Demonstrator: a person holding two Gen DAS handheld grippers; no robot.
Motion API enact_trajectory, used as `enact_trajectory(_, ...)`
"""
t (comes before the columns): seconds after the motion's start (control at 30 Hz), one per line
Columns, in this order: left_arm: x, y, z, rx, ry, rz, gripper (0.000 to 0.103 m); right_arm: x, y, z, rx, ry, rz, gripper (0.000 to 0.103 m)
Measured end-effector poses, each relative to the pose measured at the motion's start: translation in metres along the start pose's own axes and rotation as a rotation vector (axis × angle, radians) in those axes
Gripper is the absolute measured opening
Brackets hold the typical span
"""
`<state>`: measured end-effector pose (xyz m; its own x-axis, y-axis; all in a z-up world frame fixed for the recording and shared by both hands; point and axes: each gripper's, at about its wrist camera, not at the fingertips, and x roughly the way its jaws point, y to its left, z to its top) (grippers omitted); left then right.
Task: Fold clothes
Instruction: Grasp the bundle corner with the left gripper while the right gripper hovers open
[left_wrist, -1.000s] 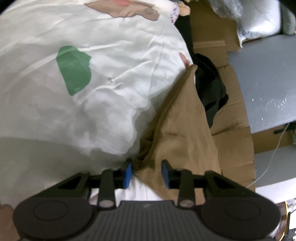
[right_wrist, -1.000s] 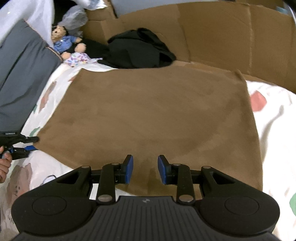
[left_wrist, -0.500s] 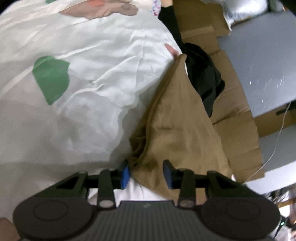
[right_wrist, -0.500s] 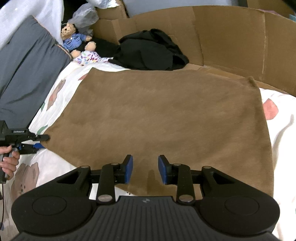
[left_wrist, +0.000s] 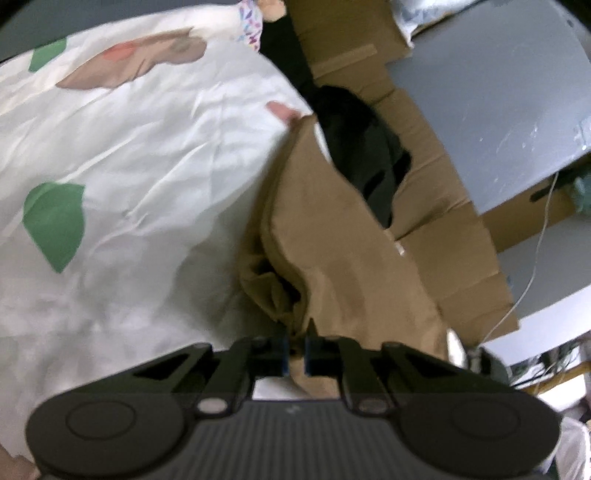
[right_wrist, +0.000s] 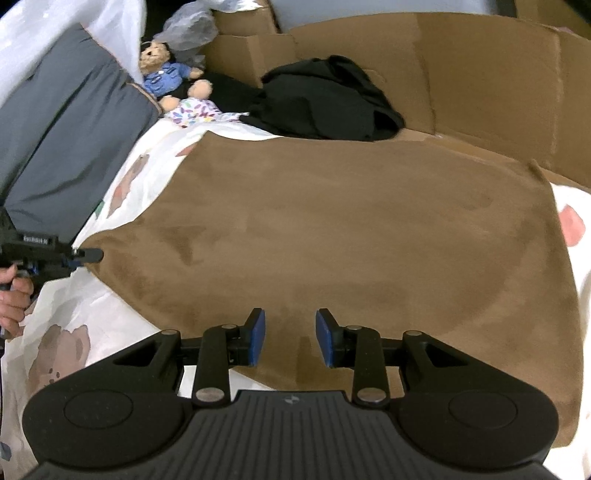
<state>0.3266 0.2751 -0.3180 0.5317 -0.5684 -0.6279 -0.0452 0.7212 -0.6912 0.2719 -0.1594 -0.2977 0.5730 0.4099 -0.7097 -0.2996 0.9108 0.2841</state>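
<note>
The left tongs pinch the brown cloth's corner to lift it for folding, while the right tongs, jaws opening and empty, hover over its near edge.

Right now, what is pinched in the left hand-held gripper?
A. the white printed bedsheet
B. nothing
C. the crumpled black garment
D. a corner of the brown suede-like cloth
D: the left hand-held gripper is clamped shut on a bunched corner of the brown suede-like cloth, lifted off the white printed bedsheet.
</note>
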Motion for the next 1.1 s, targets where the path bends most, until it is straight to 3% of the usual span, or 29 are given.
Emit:
enact_trajectory(0.5, -0.001, -0.045, 0.020, 0.003, 0.036, -0.061, 0.007, 0.030, 0.095, 0.040, -0.199, -0.027, 0.077, 0.050)
enact_trajectory(0.87, -0.003, -0.058, 0.030, -0.012, 0.043, -0.106, 0.006, 0.036, 0.153, 0.047, -0.314, -0.088, 0.090, 0.075)
enact_trajectory(1.1, -0.003, -0.055, 0.033, -0.031, 0.046, -0.125, 0.006, 0.034, 0.167, 0.046, -0.330, -0.128, 0.084, 0.076)
